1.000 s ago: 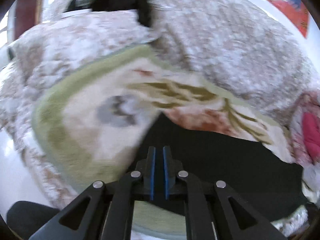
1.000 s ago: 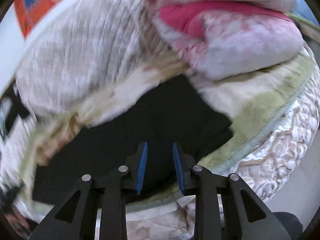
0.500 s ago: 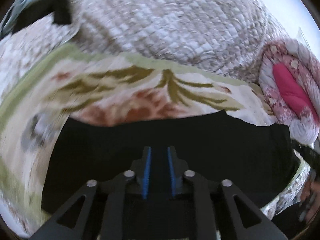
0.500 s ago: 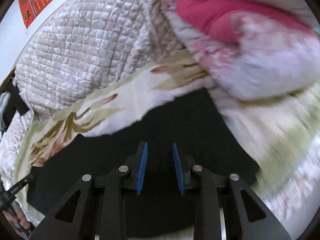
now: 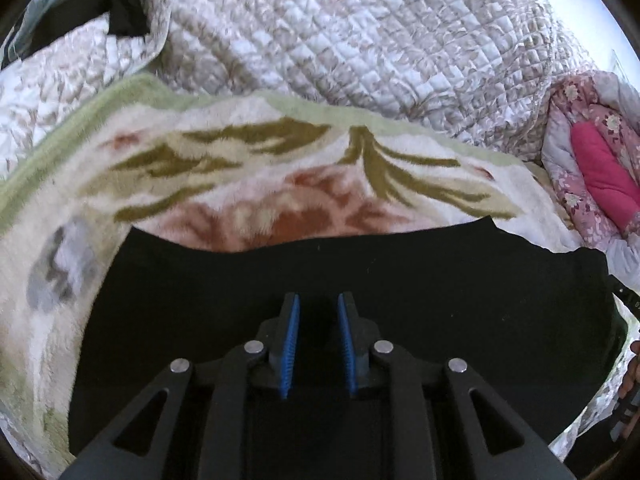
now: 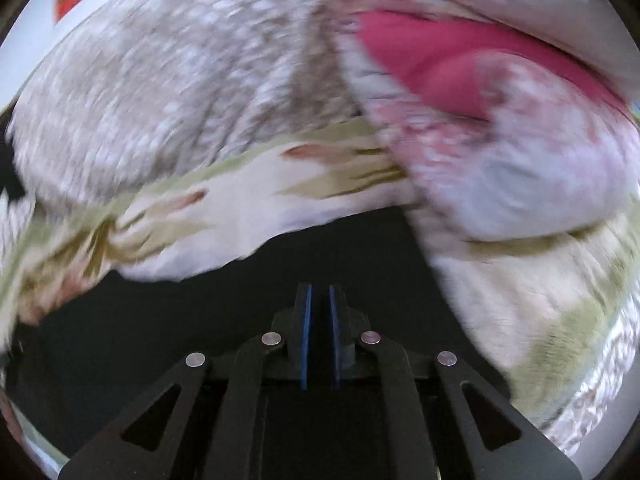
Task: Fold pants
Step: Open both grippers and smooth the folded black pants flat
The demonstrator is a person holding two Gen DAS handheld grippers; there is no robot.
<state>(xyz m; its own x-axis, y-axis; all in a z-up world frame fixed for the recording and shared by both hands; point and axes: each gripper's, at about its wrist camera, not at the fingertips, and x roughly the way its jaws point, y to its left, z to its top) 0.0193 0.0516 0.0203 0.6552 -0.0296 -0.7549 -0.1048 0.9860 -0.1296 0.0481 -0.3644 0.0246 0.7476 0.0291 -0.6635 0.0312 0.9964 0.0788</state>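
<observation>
Floral blanket (image 5: 248, 184), quilted bedspread (image 5: 360, 40), pink floral quilt (image 5: 592, 160).

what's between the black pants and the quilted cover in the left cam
A fuzzy floral blanket with a green border lies between the pants and the quilted cover, seen clearly in the left wrist view.

Bright daylight, right view motion-blurred

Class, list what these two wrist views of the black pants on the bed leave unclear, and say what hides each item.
- Black pants, left wrist view: near edge hidden behind the left tongs; folds lost in the dark cloth.
- Right tongs, right wrist view: closing over the pants; whether cloth is pinched cannot be told, black against black.
- Pink floral quilt, right wrist view: motion blur smears its pattern.
</observation>
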